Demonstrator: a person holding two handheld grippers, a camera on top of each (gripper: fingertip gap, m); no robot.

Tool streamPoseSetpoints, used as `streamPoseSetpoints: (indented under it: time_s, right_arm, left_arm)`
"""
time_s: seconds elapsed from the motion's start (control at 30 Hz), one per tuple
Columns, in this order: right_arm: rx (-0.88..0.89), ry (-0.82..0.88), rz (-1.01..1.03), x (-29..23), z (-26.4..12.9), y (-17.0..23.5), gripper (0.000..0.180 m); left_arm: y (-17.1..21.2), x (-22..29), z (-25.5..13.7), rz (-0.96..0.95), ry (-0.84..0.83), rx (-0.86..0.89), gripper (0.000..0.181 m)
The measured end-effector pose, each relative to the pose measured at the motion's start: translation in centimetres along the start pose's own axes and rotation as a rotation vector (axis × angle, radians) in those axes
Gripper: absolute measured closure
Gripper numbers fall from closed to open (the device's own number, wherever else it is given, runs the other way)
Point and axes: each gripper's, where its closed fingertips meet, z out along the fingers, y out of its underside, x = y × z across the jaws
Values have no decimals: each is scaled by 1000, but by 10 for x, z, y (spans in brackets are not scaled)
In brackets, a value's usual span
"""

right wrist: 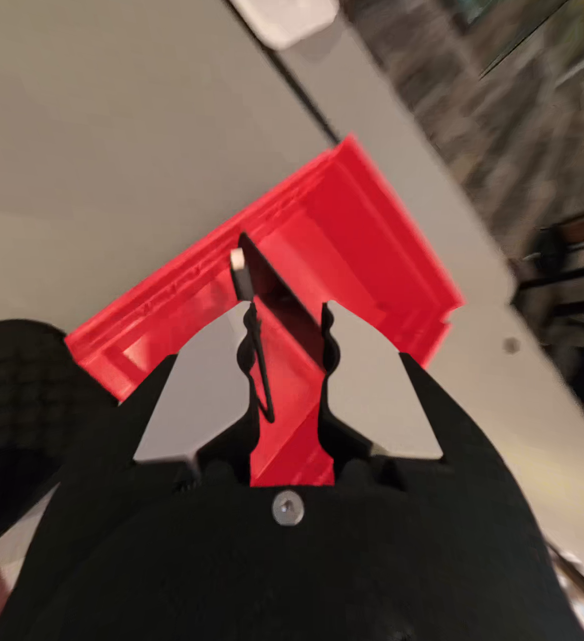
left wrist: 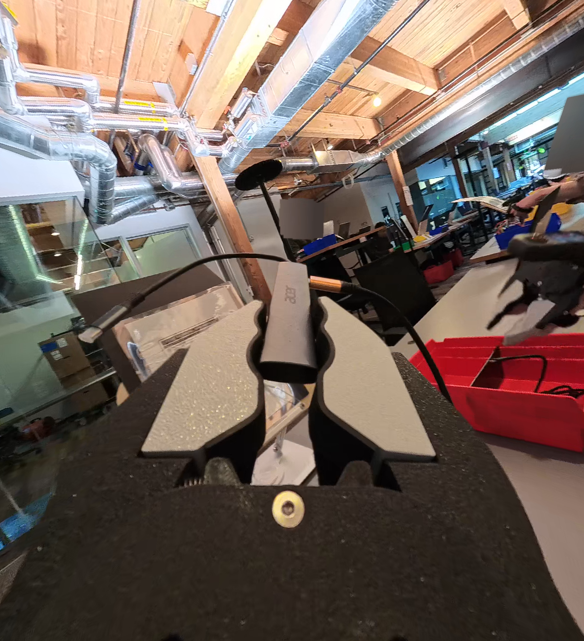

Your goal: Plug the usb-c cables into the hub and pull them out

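Note:
My left gripper (left wrist: 290,305) is shut on the grey hub (left wrist: 289,333) and holds it upright in the air. The hub's own black lead arcs left to a loose silver plug (left wrist: 91,329). A USB-C cable with a copper-coloured plug (left wrist: 327,284) sits in the hub's right side; its black cord drops to the right. My right gripper (right wrist: 287,305) is open over the red bin (right wrist: 370,225). A second black USB-C cable (right wrist: 259,364) runs along its left finger's inner edge, silver-tipped plug (right wrist: 238,268) pointing past the tip. The right gripper also shows in the left wrist view (left wrist: 512,333).
The red bin (left wrist: 526,409) stands on the grey table (left wrist: 457,312) and has a black divider (right wrist: 283,305); more black cable lies coiled in it (left wrist: 561,392). A table seam and edge run beyond the bin. Glass walls and desks stand far off. Spacing between my two grippers at the tips: around 50 centimeters.

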Motion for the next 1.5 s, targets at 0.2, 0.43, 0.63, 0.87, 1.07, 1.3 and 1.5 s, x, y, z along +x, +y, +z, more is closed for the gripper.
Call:
streamPoseSetpoints:
  time_s: [0.2,0.43,0.63,0.87,1.07,1.3,1.5]
  right_arm:
    - [623,482,-203,11,-102,-156,136]
    - [1467,272,128,-85,-158,-283,142]
    - [1326,350,46,-121,-103,-301,146]
    - [1264,291,103,-122,-82,-301,154]
    - [1250,274,123,-123,-76,-300,162]
    - [1235,186,166,-126,-72,-300,166]
    - [1269,212,145,-128,-78,-297,167]
  left_arm:
    - [8,26,19,0,52,-2,156]
    - [21,52,40,72,28,34,157]
    - [31,69,49,159,10,22,157]
    - [35,78,53,168,31,15,157]
    - [36,86,55,175,36,17,157]
    - [34,90,55,200,36,33,156]
    - [33,92,54,218,57,22,156]
